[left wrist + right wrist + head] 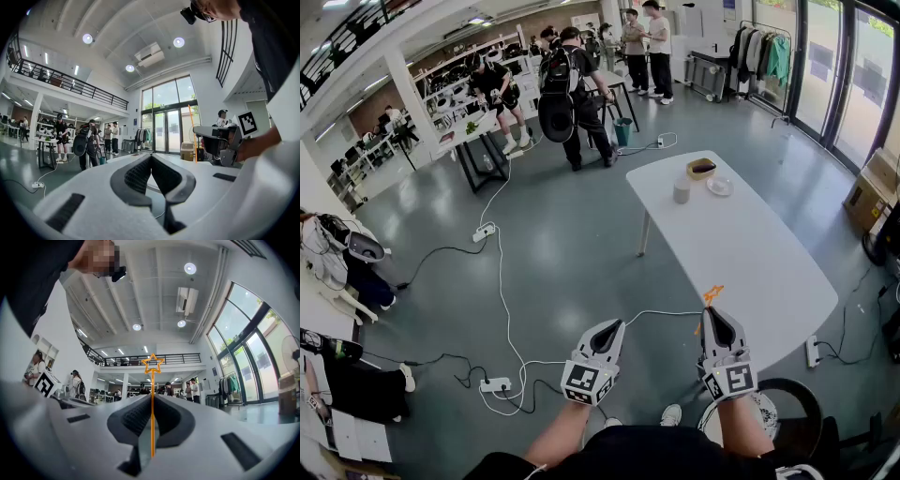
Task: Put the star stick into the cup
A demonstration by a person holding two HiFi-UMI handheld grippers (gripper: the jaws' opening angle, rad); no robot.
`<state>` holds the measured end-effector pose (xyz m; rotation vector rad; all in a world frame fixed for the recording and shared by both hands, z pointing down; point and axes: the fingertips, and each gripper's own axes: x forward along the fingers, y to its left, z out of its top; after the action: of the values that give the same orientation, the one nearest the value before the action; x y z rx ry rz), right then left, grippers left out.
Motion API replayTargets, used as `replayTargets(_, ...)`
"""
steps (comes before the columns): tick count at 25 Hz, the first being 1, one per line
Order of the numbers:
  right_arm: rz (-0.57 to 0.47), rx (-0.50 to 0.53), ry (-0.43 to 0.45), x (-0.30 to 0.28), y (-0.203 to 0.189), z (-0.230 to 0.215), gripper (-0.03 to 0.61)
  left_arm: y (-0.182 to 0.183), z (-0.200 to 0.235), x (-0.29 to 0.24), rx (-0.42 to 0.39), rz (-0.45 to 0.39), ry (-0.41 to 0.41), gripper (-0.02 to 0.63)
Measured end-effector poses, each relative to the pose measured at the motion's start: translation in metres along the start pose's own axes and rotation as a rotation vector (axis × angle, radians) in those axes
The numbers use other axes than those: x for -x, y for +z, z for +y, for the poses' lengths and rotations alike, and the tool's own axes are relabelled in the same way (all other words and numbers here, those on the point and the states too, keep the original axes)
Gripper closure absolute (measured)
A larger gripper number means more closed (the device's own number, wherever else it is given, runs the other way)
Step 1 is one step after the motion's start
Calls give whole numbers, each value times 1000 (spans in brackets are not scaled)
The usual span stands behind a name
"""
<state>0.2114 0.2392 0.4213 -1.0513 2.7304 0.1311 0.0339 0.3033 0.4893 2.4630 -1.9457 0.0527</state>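
Right gripper held forward, pinching star stick, left gripper alongside, closed

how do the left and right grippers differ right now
The right gripper is shut on the orange star stick, star end past its tips; the left gripper is shut on nothing. The right one is by the white table's near end, the left over floor. Both are white, jaws together.

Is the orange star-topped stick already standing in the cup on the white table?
No, the thin orange star-topped stick is clamped in the right tongs, far from the pale cup.
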Motion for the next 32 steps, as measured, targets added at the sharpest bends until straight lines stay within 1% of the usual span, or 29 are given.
replayTargets(6, 14, 40, 3, -2, -3, 20, 557, -8, 10, 18, 11, 12, 4, 604)
replayTargets(11, -2, 51, -8, -6, 0, 40, 557, -8, 25, 35, 7, 10, 2, 604)
replayTargets(13, -8, 44, -4, -6, 2, 49, 557, -8, 28, 44, 13, 7, -1, 604)
replayTargets(15, -2, 29, 20, 0, 1, 62, 555, -10, 27, 56, 17, 0, -3, 604)
replayTargets(17, 2, 23, 34, 3, -3, 76, 557, -12, 32, 69, 8, -9, -6, 604)
replayTargets(21, -3, 19, 7, 3, -4, 93, 555, -17, 47, 82, 12, -6, -22, 604)
replayTargets(24, 9, 28, 0, -2, -9, 99, 555, -24, 51, 83, 21, 20, -48, 604)
replayTargets(28, 16, 27, -8, -18, -18, 98, 555, -29, 64, 76, 31, 23, -59, 604)
replayTargets(32, 34, -2, 46, -49, -29, 94, 555, -28, 88, 56, 53, 13, -32, 604)
